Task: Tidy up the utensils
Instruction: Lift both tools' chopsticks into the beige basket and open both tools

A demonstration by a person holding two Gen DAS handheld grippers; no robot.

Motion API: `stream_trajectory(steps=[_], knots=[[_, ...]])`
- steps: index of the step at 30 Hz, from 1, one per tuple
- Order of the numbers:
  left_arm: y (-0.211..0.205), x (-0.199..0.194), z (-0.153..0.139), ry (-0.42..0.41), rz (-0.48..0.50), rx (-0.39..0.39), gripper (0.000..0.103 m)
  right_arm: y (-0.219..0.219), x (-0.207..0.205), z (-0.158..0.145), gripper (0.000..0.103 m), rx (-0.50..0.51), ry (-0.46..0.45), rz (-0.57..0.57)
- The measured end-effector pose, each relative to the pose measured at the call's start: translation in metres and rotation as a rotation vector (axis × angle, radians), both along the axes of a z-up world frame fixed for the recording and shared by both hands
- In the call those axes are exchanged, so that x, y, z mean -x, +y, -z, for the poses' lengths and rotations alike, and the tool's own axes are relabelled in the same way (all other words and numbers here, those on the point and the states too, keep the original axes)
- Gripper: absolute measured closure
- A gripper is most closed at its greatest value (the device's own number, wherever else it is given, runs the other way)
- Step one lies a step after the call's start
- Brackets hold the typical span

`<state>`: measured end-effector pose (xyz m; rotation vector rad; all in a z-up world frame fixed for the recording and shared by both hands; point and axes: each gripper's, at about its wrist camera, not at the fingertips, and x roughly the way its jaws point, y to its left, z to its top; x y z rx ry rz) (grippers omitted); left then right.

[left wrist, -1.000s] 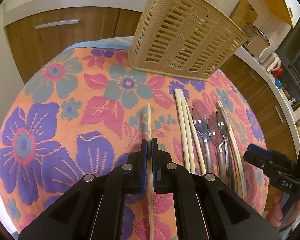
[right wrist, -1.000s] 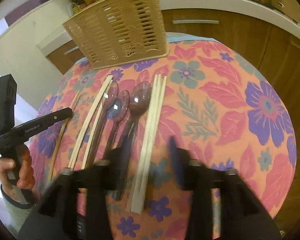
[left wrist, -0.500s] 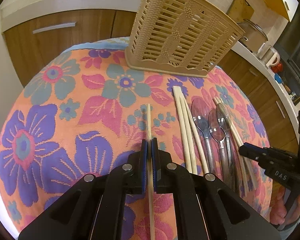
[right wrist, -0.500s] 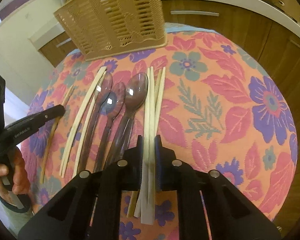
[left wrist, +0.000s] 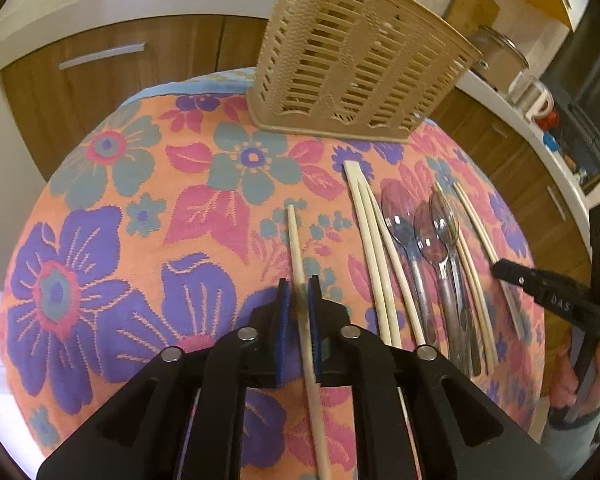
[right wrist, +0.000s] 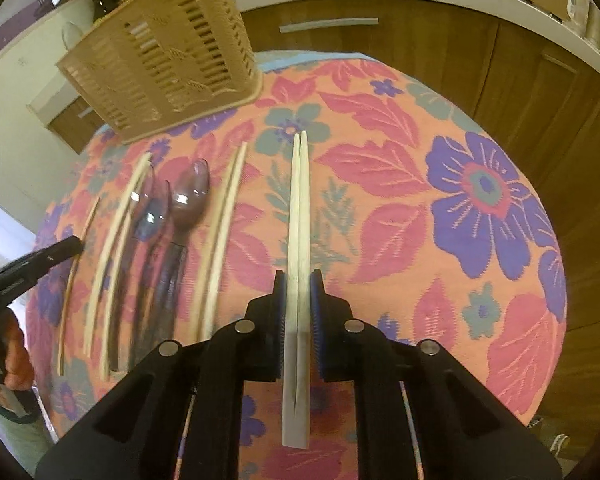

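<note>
Left gripper [left wrist: 299,300]: jaws have just eased apart, single pale wooden chopstick [left wrist: 296,248] loose between them. Right gripper [right wrist: 299,300]: jaws clamped on joined pale chopstick pair [right wrist: 300,208], having just closed. Beige slotted plastic basket [right wrist: 168,56] at 11 o'clock; clear plastic spoons [right wrist: 180,204] at 9.

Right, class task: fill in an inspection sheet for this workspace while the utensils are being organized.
Surface: floral cloth, lying flat.
Job's things: beige basket upright at the far edge; three clear spoons and loose chopsticks lying side by side.
Clutter: nothing seen.
Grippers: left gripper has just been opening, open around a single chopstick; right gripper has just been closing, shut on a chopstick pair.
Cables: nothing seen.
Surroundings: wooden cabinets.
</note>
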<state>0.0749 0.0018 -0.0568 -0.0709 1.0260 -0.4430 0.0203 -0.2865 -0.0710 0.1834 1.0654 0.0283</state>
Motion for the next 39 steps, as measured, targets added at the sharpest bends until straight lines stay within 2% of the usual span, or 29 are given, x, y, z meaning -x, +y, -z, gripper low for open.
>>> stream_trajectory(steps=[3, 7, 12, 14, 16, 17, 19, 21, 23, 29, 34, 39], knots=[[-0.009, 0.003, -0.001, 0.0, 0.034, -0.071, 0.09, -0.003, -0.004, 0.0, 0.089, 0.0, 0.014, -0.014], [-0.026, 0.007, -0.002, -0.017, 0.078, -0.191, 0.088, -0.002, -0.015, -0.004, 0.072, 0.02, 0.029, -0.04], [-0.038, 0.007, -0.002, -0.032, 0.11, -0.271, 0.087, -0.003, -0.036, -0.002, 0.072, 0.026, 0.082, -0.076], [-0.04, 0.008, -0.002, -0.045, 0.108, -0.298, 0.09, 0.003, -0.041, -0.002, 0.075, 0.06, 0.097, -0.091], [-0.045, 0.012, -0.001, -0.074, 0.105, -0.337, 0.093, 0.011, -0.044, -0.001, 0.09, 0.102, 0.106, -0.114], [-0.048, 0.015, -0.001, -0.097, 0.104, -0.359, 0.097, 0.018, -0.043, -0.001, 0.093, 0.146, 0.102, -0.129], [-0.048, 0.018, -0.002, -0.117, 0.094, -0.363, 0.098, 0.022, -0.043, -0.002, 0.093, 0.151, 0.102, -0.138], [-0.045, 0.018, -0.005, -0.131, 0.089, -0.315, 0.1, 0.018, -0.042, -0.005, 0.093, 0.115, 0.088, -0.129], [-0.041, 0.019, -0.015, -0.164, 0.081, -0.262, 0.1, 0.015, -0.037, -0.016, 0.093, 0.086, 0.037, -0.128], [-0.022, 0.012, -0.097, -0.37, 0.007, -0.038, 0.1, 0.014, -0.032, -0.081, 0.093, 0.006, -0.166, -0.17], [-0.02, -0.005, -0.158, -0.53, -0.058, 0.068, 0.1, 0.022, -0.045, -0.135, 0.093, -0.06, -0.352, -0.206], [-0.023, -0.038, -0.198, -0.654, -0.097, 0.163, 0.1, 0.023, -0.068, -0.178, 0.093, -0.122, -0.512, -0.206]])
